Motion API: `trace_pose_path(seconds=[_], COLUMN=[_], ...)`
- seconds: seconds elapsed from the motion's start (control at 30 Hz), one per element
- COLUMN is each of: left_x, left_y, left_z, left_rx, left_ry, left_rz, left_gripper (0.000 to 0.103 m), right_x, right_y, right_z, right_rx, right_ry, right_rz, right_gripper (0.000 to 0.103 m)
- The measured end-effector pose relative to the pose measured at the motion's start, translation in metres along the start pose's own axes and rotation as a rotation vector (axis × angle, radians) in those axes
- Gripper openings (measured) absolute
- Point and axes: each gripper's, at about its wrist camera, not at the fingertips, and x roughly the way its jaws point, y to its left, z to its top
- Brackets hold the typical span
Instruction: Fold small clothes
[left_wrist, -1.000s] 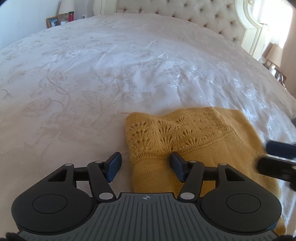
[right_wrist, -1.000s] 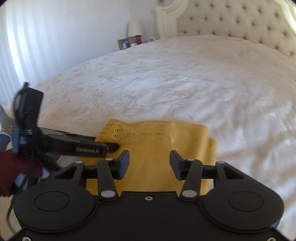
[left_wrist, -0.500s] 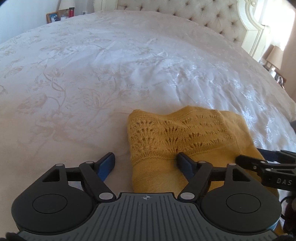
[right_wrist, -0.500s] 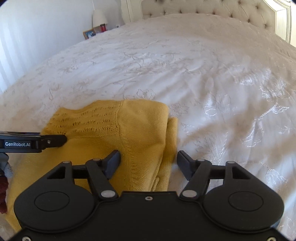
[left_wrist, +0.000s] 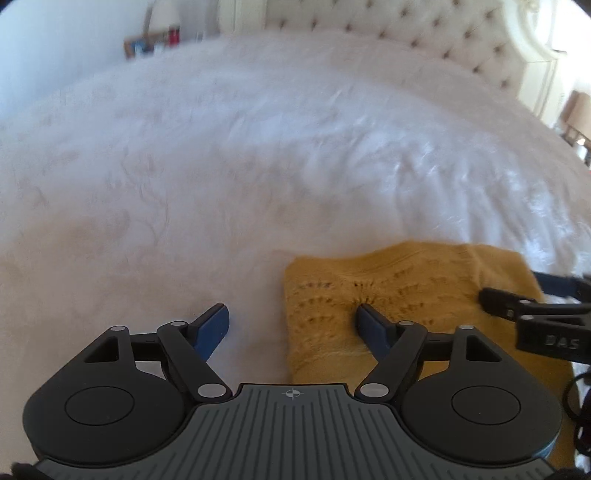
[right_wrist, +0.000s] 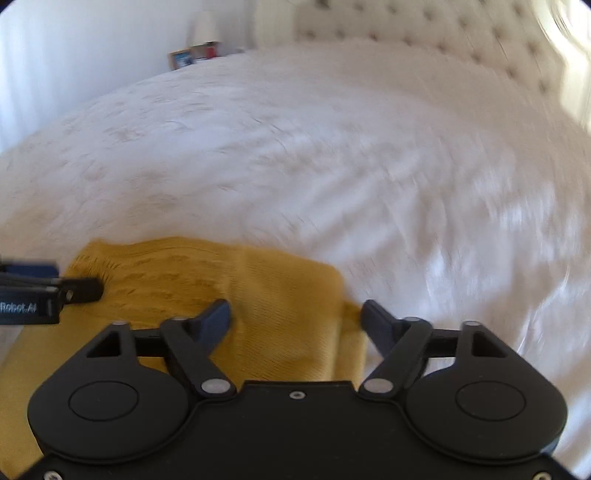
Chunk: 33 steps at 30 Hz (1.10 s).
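The mustard knit sweater lies folded on the white bedspread. The left gripper is spreading its jaws across the sweater's left edge, pinching nothing. The right gripper is spreading its jaws across the right edge, also pinching nothing.

bed is wide open ahead, only the folded yellow knit sits in the way

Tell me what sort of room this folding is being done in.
Most likely a bedroom. A wide bed with a white embroidered bedspread fills the view, a tufted headboard stands behind it, and a lamp sits beside it. The yellow knit garment lies on the bedspread.
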Motion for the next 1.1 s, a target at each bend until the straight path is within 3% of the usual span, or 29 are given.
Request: trace_pose_path(seconds=[0.07,0.27,0.37,0.77,0.83,0.87,0.9,1.1], left_x=[0.004,-0.014,-0.029,-0.117,-0.13,-0.134,-0.139,-0.161], left_y=[0.003,0.001,-0.004,-0.028,-0.031,-0.033,-0.034,-0.039], left_z=[0.0,0.0,-0.003,-0.034,-0.046,-0.051,-0.058,-0.098], left_rx=[-0.025,-0.015,-0.012,0.01,0.012,0.014,0.016,0.014], left_ry=[0.006,-0.004,-0.023,-0.142,-0.132,-0.123,-0.115,-0.084], left_rz=[-0.009,-0.005,-0.002,-0.026,-0.054,-0.064,-0.071,-0.051], left_gripper=[0.08,0.079,0.079,0.08,0.087,0.1,0.103,0.103], right_x=[0.001,-0.029,-0.053,-0.144,-0.156,-0.162,-0.167,-0.191], right_y=[-0.013,-0.019,-0.022,-0.006,-0.003,-0.002,-0.001,-0.002], right_z=[-0.003,-0.001,0.002,-0.022,-0.03,-0.034,-0.039,-0.065], right_rx=[0.089,0.12,0.128,0.072,0.068,0.069,0.072,0.12], right_ry=[0.011,-0.046,-0.09,-0.134,-0.128,-0.123,-0.119,-0.065], right_rz=[0.033,0.057,0.073,0.104,0.095,0.093,0.096,0.07], right_gripper=[0.085,0.089,0.102,0.102,0.102,0.102,0.102,0.102])
